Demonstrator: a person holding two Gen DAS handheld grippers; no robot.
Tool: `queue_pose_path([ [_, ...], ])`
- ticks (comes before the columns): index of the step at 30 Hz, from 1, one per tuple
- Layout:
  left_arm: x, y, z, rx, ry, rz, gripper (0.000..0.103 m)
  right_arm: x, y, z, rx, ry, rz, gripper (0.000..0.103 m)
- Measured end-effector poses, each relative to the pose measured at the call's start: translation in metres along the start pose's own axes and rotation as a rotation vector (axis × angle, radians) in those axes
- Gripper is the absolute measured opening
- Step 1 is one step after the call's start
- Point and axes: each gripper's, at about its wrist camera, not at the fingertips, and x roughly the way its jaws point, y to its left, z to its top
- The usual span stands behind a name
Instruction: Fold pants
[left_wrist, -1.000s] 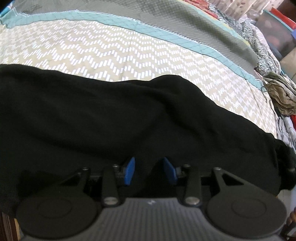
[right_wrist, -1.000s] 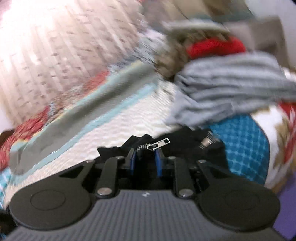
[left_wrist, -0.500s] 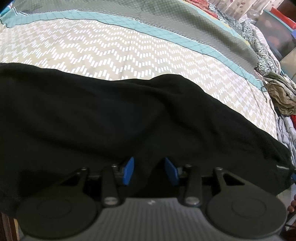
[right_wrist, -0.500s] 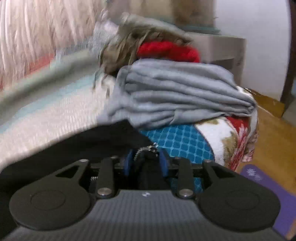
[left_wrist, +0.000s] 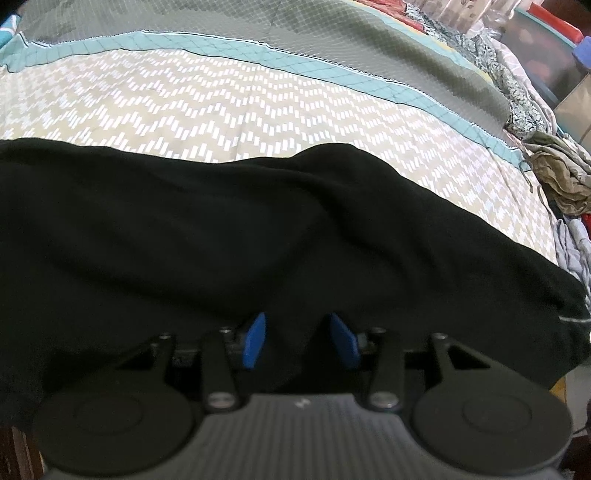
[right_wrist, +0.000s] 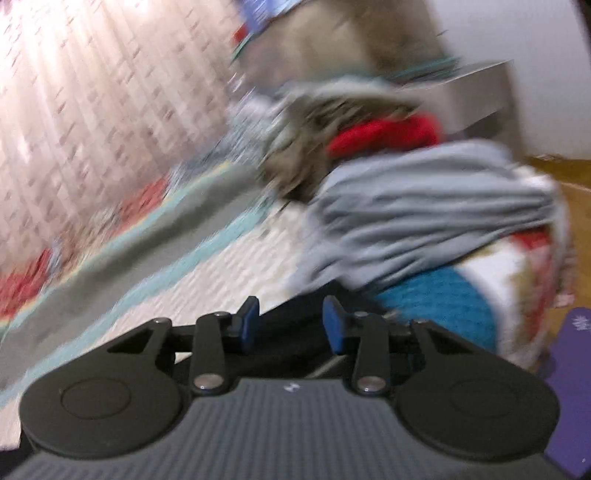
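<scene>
Black pants (left_wrist: 229, 236) spread rumpled across bed (left_wrist: 258, 110), near its front edge. Left gripper (left_wrist: 297, 341) apart over cloth; right gripper (right_wrist: 290, 325) apart, just closing, nothing visibly pinched.

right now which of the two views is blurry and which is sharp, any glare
Left wrist view: sharp, though the black pants show almost no detail and the fisheye bends the bedspread stripes. Right wrist view: motion-smeared across the grey clothes and red garment, with washed-out glare on the curtain; only the right gripper body is crisp.
</scene>
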Motion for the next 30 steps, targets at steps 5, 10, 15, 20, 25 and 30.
queue_pose_path([
  [5, -0.001, -0.003, -0.003, 0.017, -0.002, 0.019, 0.041, 0.04, -0.019, -0.004, 0.073, 0.11, -0.089, 0.028],
  [10, -0.005, 0.005, -0.003, -0.019, -0.01, -0.017, 0.041, -0.008, -0.059, 0.013, 0.238, -0.038, -0.027, 0.026],
  [15, -0.006, 0.013, -0.003, -0.064, -0.011, -0.051, 0.041, -0.049, -0.117, 0.005, 0.445, -0.092, 0.0, 0.032],
  [20, -0.007, 0.01, -0.004, -0.06, -0.006, -0.053, 0.043, -0.064, -0.137, -0.026, 0.564, -0.04, 0.044, 0.038],
  [25, -0.01, 0.009, -0.006, -0.058, -0.002, -0.053, 0.043, -0.05, -0.131, -0.048, 0.631, 0.028, 0.101, 0.038],
  [30, -0.013, 0.012, -0.01, -0.073, 0.002, -0.056, 0.043, -0.031, -0.113, -0.043, 0.597, 0.054, 0.124, 0.042],
])
